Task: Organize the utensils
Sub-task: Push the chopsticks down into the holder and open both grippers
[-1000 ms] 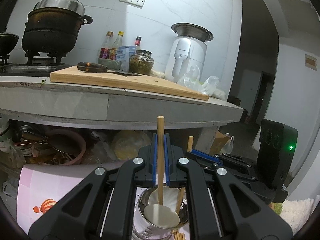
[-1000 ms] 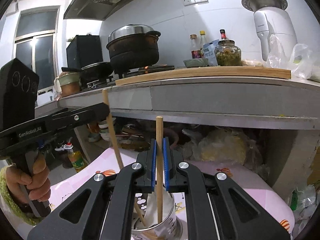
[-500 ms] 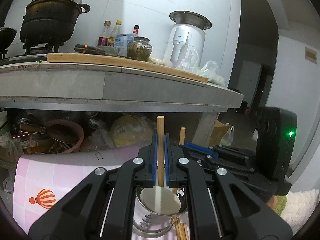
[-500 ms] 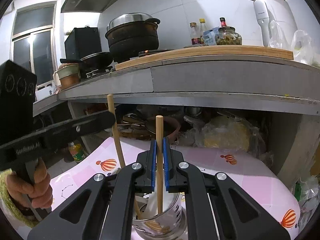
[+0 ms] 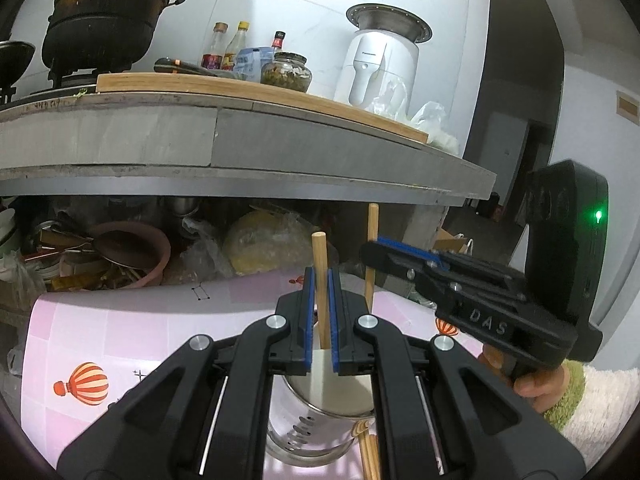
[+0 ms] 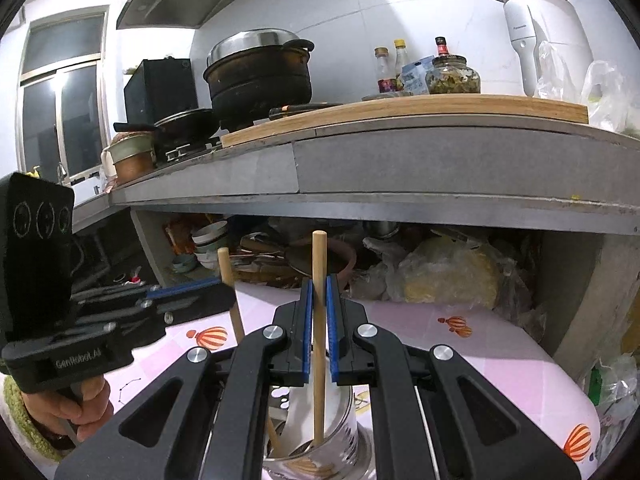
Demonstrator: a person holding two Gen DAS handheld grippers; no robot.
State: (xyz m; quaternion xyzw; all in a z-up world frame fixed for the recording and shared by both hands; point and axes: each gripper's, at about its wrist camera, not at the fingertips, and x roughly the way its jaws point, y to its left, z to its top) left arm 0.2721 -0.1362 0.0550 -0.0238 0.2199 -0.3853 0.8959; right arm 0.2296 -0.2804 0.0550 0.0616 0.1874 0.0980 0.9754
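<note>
A perforated steel utensil holder point(image 5: 320, 424) stands on the pink balloon-print mat point(image 5: 100, 344), also in the right wrist view point(image 6: 332, 432). My left gripper point(image 5: 319, 312) has its jaws slightly apart around the wooden handle point(image 5: 320, 280) of a white spatula whose blade sits in the holder. My right gripper point(image 6: 319, 316) likewise has its jaws just apart around a wooden-handled utensil point(image 6: 319, 320) standing in the holder. Each gripper shows in the other's view: the right point(image 5: 400, 256) and the left point(image 6: 192, 300).
A grey stone counter point(image 5: 240, 152) overhangs behind, with a wooden board, pot, jars and white appliance on top. Cluttered bowls, pans and bags fill the shelf under it point(image 5: 120, 256). Wooden chopsticks point(image 5: 368, 452) lie by the holder. A white rug point(image 5: 600, 400) is at right.
Both grippers have lowered with their utensils into the holder. The jaws of both have parted slightly from the handles.
</note>
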